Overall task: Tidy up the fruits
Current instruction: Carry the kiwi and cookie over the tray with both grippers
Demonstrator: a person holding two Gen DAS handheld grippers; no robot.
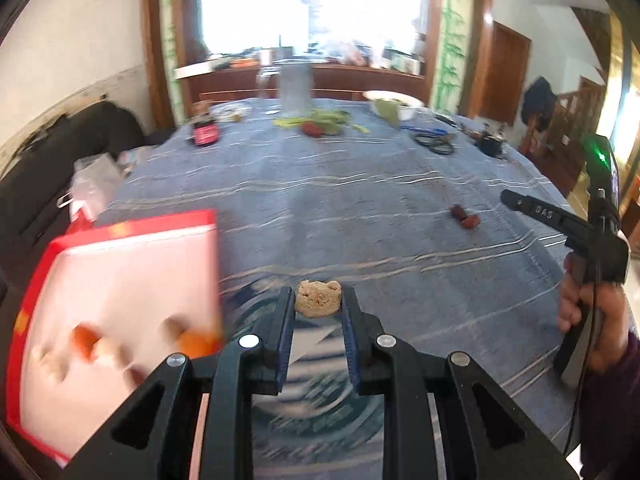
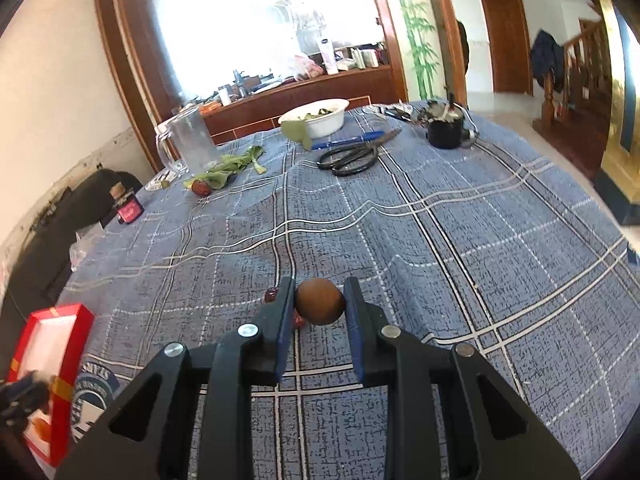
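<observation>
My left gripper (image 1: 318, 300) is shut on a tan, rough walnut-like piece (image 1: 318, 302), held above the blue cloth just right of a red box (image 1: 120, 300) with a white inside. Several blurred orange and pale fruits (image 1: 86, 340) lie in the box. My right gripper (image 2: 320, 302) is shut on a round brown fruit (image 2: 320, 301) above the cloth. Two red dates (image 2: 271, 294) lie on the cloth just behind its left finger; they also show in the left wrist view (image 1: 464, 217). The right gripper's body shows at the right of the left wrist view (image 1: 560, 220). The red box shows at lower left in the right wrist view (image 2: 52, 364).
A blue plaid cloth (image 2: 460, 240) covers the table. At the far side stand a glass mug (image 2: 188, 142), a white bowl (image 2: 320, 118) of greens, scissors (image 2: 352, 158), a black cup (image 2: 445, 128), loose green leaves with a red date (image 2: 200, 187), and a small red-labelled bottle (image 2: 128, 206).
</observation>
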